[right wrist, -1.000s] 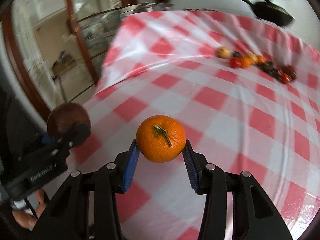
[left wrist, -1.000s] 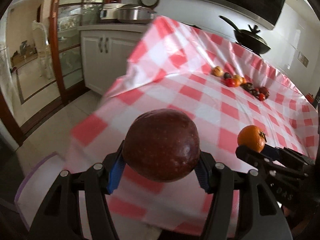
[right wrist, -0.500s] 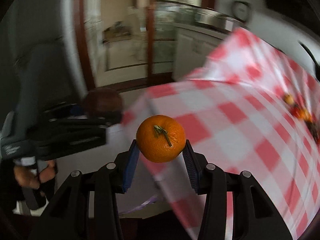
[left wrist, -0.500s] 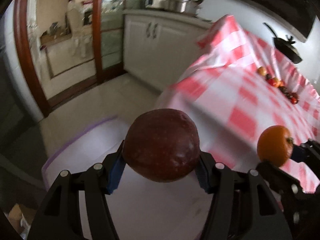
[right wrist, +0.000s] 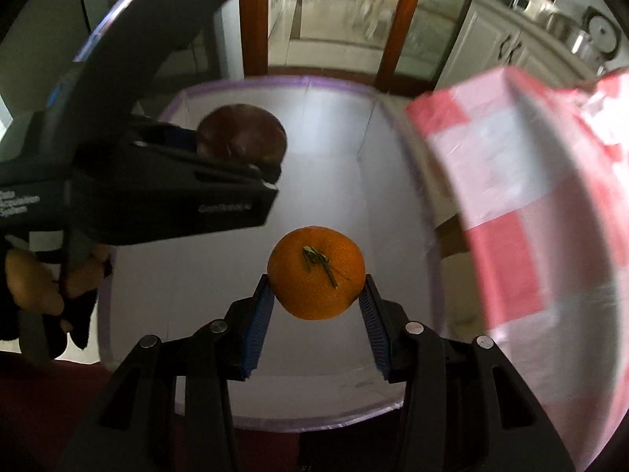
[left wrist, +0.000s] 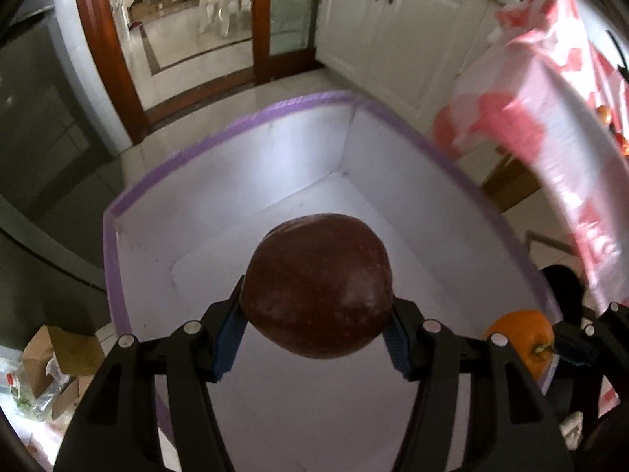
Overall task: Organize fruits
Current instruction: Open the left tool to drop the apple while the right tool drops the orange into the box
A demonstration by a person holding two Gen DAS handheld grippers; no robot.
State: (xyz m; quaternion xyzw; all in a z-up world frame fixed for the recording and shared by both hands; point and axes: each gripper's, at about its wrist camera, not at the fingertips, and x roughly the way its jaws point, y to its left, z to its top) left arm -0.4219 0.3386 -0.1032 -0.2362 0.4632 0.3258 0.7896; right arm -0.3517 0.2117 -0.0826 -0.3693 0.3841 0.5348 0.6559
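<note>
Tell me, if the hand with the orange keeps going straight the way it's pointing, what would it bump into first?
Probably the white floor of the purple-rimmed box. The right gripper, shut on the orange, points down into it, and nothing shows in between. The left gripper with its dark red apple sits off to the side.

Home kitchen, white cabinets [left wrist: 397,19], tiled floor [left wrist: 220,90], wood-framed glass doors [left wrist: 275,11], checked tablecloth [right wrist: 523,196]

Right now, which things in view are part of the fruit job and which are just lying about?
In the job:
- apple in left gripper
- orange in right gripper
- white bin, purple-rimmed, under both
- fruits left on the checked cloth

Lying about:
- cardboard boxes on the floor
- cabinets
- glass doors
- cooker
</note>
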